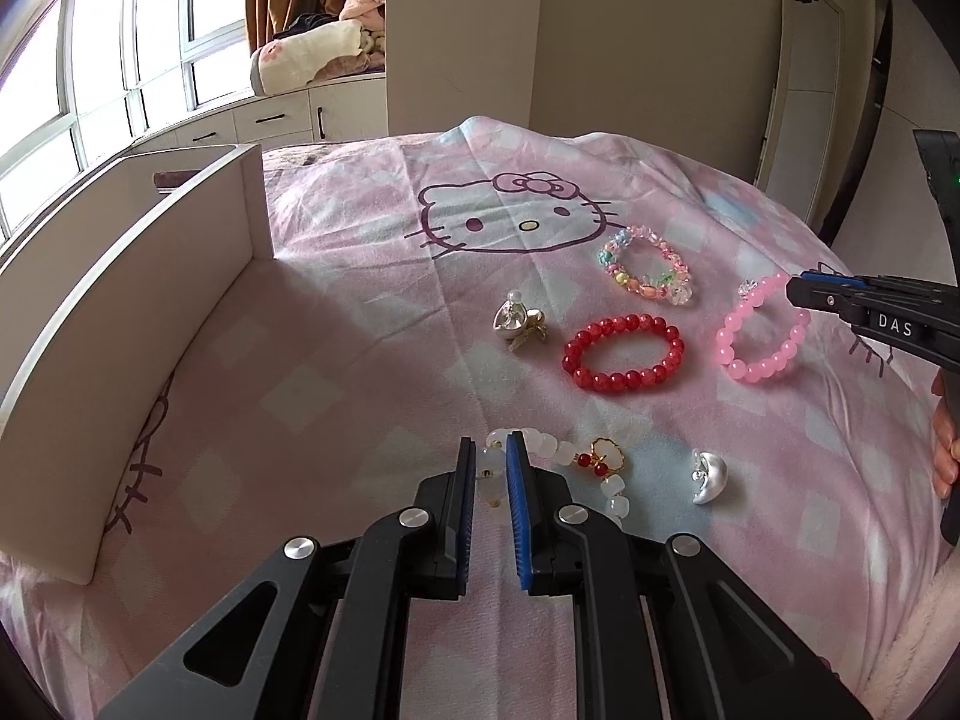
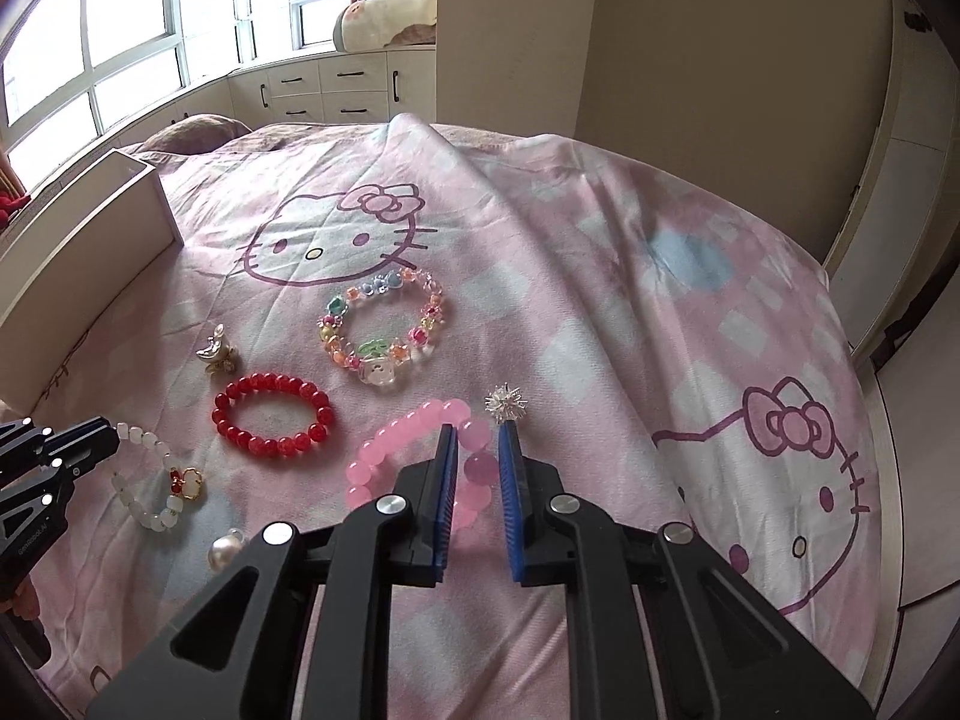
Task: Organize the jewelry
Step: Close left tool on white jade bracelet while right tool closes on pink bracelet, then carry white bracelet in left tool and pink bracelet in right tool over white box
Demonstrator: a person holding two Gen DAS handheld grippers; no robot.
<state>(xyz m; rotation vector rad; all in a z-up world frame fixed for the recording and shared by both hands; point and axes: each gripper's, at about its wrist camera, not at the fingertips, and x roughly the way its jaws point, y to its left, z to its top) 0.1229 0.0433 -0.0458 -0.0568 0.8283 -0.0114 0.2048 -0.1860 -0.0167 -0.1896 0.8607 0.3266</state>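
Two pairs of black tongs with blue pads work over a bed (image 2: 600, 276) spread with a pink checked cartoon-cat sheet. The left tongs (image 1: 491, 471) stand nearly closed on the near side of a white translucent bead bracelet (image 1: 615, 495), one of its pale beads caught between the pads; the rest of the loop trails off to the right on the sheet, carrying a small gold charm with red beads (image 1: 603, 459). The right tongs (image 2: 478, 462) are likewise narrowed to a small gap, pinching the beads of a pink round-bead bracelet (image 2: 384, 456), whose loop lies mostly to the left of the fingers.

Between the two lies a red glossy bead bracelet (image 2: 273, 417), flat on the sheet and apart from both. Beyond it, near the printed cat face, sits a multicoloured bracelet of mixed clear and pastel beads (image 2: 381, 330). A silver and gold earring cluster (image 1: 519, 321) rests to the left of the red bracelet. A silver crescent-shaped earring (image 1: 708, 477) lies just right of the white bracelet. A spiky silver ball ornament (image 2: 507, 403) sits just beyond the pink bracelet, close to the right pad's tip.

A white open-topped wooden tray (image 1: 150, 300) stands at the left of the bed, well apart from the jewelry.
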